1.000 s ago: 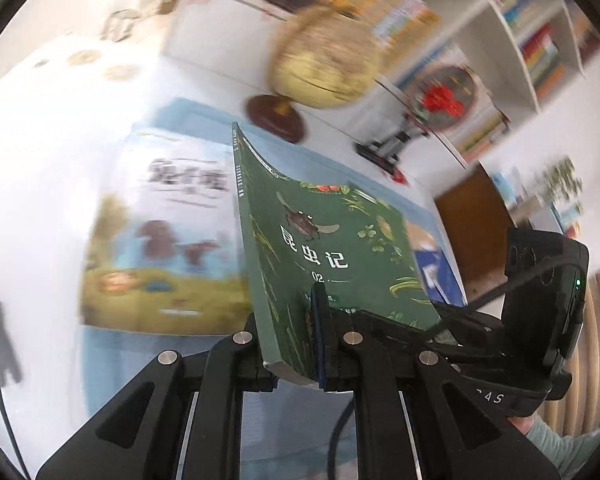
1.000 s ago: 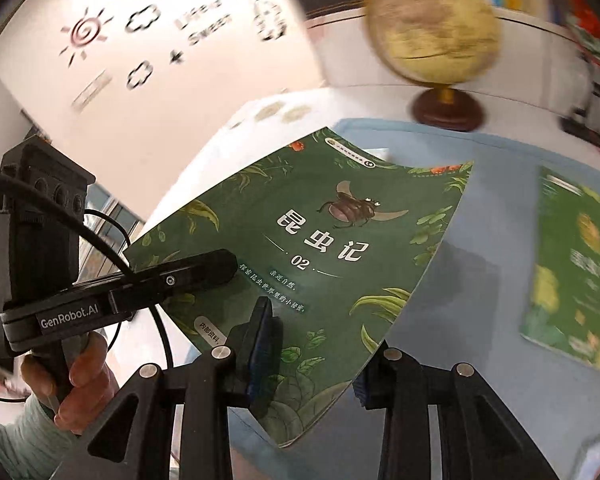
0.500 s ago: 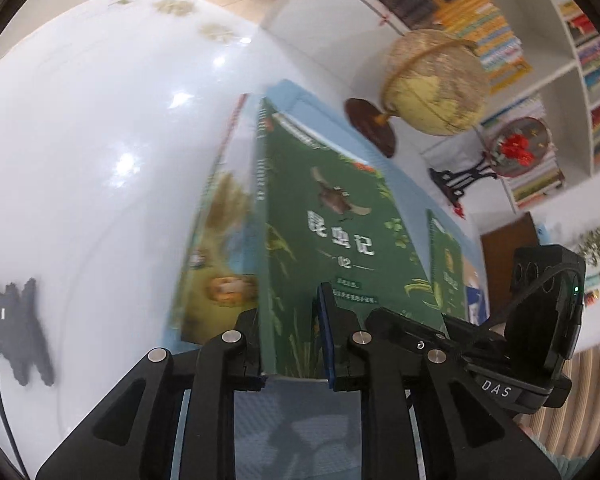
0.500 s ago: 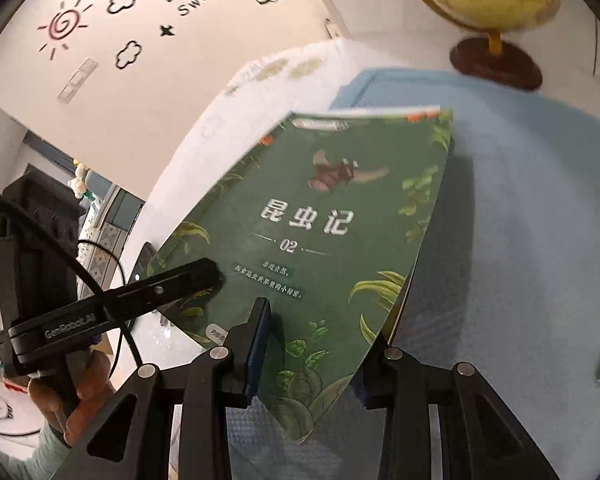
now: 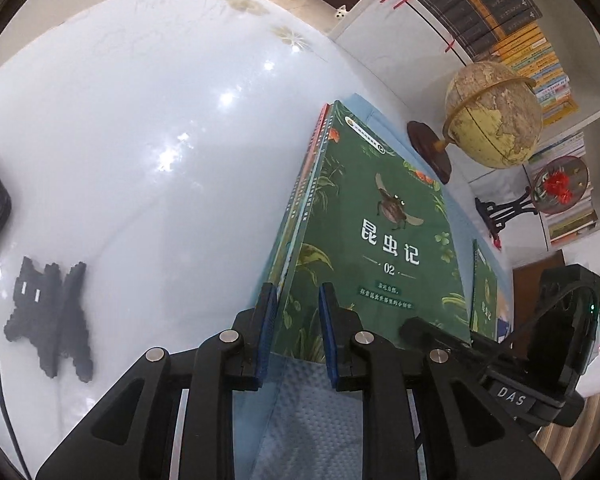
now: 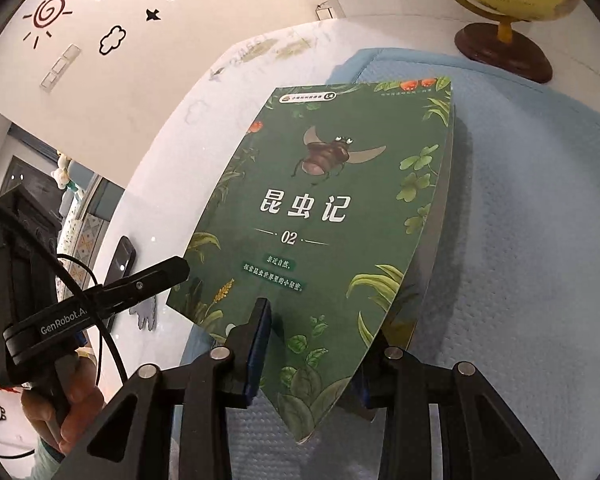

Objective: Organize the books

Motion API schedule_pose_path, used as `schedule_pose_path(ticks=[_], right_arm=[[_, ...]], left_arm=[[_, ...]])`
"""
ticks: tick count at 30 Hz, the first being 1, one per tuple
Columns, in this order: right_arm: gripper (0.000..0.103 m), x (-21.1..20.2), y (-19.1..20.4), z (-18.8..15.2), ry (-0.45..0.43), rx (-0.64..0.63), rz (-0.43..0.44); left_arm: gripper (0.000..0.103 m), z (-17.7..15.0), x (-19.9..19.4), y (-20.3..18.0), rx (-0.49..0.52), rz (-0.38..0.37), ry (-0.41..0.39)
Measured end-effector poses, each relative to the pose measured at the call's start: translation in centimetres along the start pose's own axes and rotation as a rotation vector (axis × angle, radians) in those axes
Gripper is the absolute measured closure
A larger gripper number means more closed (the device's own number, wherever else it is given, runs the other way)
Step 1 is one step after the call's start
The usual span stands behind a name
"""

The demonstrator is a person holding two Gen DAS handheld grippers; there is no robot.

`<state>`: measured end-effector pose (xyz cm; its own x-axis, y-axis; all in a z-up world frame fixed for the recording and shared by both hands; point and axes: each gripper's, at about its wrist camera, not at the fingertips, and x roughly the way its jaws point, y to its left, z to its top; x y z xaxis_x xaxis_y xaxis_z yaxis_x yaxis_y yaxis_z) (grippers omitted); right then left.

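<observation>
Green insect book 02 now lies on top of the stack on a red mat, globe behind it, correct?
Not quite: the mat is light blue, not red, as the right wrist view shows. The green insect book does lie on top of the stack, with the globe behind it.

A glossy white table (image 5: 132,152) fills the left wrist frame's left and centre. On it lie a blue mat (image 6: 519,208) at centre right, a globe (image 5: 493,114) on a wooden base at upper right, and a black phone (image 6: 122,258) at left.
</observation>
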<state>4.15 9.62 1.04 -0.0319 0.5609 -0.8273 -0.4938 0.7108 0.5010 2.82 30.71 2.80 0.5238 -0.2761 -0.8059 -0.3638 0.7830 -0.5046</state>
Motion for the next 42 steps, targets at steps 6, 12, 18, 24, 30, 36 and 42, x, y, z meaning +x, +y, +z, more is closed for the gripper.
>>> schedule_pose_path(ticks=[6,12,18,24,30,36,42], right_arm=[[0.047,-0.9,-0.9,-0.9,0.021,0.004,-0.014],[0.046,-1.6,-2.0,-1.6,0.002,0.052,-0.019],[0.044,-1.1,-0.9,-1.1,0.005,0.045,-0.045],[0.044,-1.8,-0.8,-1.6,0.023,0.006,-0.089],[0.044,-6.2,-6.0,-5.3,-0.004,0.117,-0.108],[0.044,-12.5,-13.5,-9.0,-0.066,0.244,-0.183],[0.034,-17.9,-22.9,-12.3,-0.101,0.423,-0.225]], left_arm=[[0.084,-0.2,-0.4,0.0,-0.002,-0.026,-0.008],[0.083,0.3,-0.7,-0.5,0.002,-0.010,-0.030],[0.083,1.1,0.8,1.1,-0.107,0.013,-0.003],[0.083,0.7,-0.4,0.1,-0.068,0.054,-0.039],[0.083,0.6,0.8,-4.3,-0.008,-0.016,0.043],[0.082,-2.0,3.5,-14.9,0.187,-0.068,0.074],[0.069,-6.2,8.6,-25.0,0.348,-0.051,0.181]])
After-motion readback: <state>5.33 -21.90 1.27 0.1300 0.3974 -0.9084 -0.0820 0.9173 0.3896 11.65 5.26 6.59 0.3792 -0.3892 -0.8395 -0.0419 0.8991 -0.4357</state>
